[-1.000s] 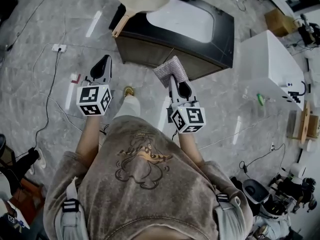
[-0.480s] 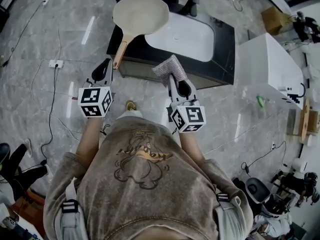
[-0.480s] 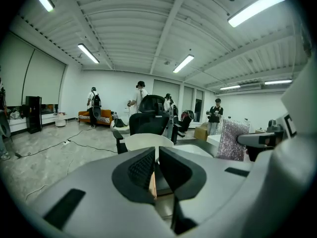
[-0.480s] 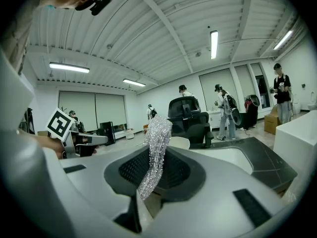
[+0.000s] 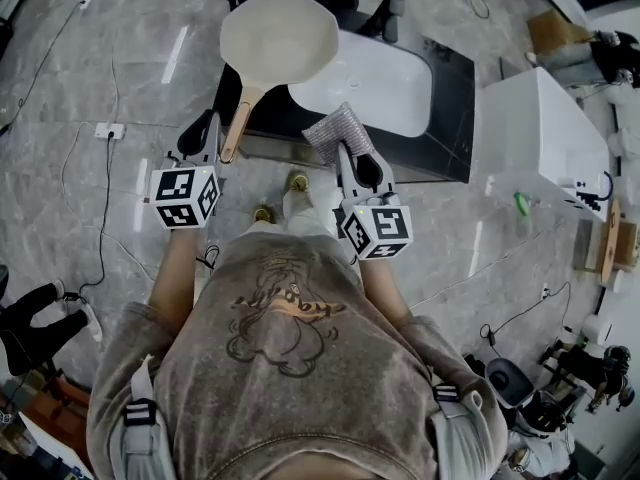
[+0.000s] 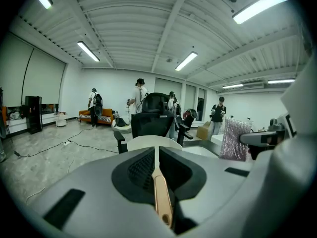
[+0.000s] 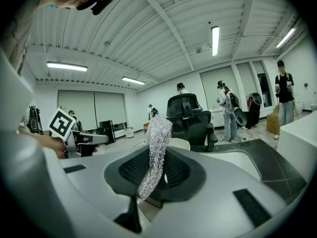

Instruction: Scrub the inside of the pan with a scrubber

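The person holds 2 grippers, each with 1 thing. The left gripper [image 5: 210, 128] is clamped on the wooden handle of 1 cream pan [image 5: 278, 40]; in the left gripper view the handle runs straight between the closed jaws. The pan hangs above the left end of 1 black counter [image 5: 452, 88], just beside 1 white sink basin [image 5: 385, 83], inside facing up. The right gripper [image 5: 347, 151] pinches 1 silvery scrubber [image 5: 336, 132], which stands upright near the pan's handle, apart from the bowl.
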Demonstrator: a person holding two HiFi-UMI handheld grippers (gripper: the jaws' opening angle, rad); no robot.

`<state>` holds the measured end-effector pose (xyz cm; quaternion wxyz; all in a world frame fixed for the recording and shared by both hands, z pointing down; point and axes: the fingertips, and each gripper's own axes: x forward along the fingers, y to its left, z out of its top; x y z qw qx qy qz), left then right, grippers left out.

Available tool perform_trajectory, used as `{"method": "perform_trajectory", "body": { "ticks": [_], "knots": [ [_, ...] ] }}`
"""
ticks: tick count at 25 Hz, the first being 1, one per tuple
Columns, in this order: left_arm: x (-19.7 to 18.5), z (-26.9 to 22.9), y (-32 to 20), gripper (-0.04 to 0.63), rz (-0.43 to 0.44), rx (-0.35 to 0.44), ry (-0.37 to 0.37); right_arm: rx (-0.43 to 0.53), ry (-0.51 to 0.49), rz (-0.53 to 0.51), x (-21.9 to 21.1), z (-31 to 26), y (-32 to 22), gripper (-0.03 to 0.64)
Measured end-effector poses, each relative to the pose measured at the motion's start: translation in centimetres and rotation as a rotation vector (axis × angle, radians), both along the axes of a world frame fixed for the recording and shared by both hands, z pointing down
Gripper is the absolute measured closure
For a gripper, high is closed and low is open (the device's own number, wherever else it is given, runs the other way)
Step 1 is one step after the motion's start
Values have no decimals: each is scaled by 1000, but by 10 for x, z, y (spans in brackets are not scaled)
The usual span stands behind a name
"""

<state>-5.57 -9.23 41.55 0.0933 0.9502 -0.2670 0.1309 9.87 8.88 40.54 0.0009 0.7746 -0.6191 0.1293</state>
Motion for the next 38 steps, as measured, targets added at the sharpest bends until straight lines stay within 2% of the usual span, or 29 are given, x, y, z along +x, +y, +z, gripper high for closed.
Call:
{"method": "perform_trajectory", "body": {
  "ticks": [8,12,13,15,17,20,28,35,37,38],
  "knots": [
    [37,7,-33,575,-38,-3,-31,12,12,-82,48,-3,-59,532],
    [52,19,-41,573,-40,-29,-59,18,5,-126,68,2,-79,532],
    [58,24,-41,553,-25,-51,-64,18,0,-137,73,5,-84,532],
    [72,38,-42,365,17,-110,-88,16,-8,-156,82,9,-93,532],
    [82,54,-41,313,49,-144,-142,15,-16,-175,88,12,-102,532],
    [89,76,-39,284,73,-168,-235,20,-30,-203,95,15,-111,532],
    [97,131,-37,282,123,-230,-475,3,-62,-244,112,27,-120,532],
    [98,162,-35,284,153,-276,-595,-31,-66,-265,117,34,-128,532],
    [97,167,-35,310,167,-285,-639,-49,-57,-295,116,37,-134,532],
    [96,169,-35,348,172,-291,-656,-61,-48,-317,116,39,-138,532]
  ]
}}
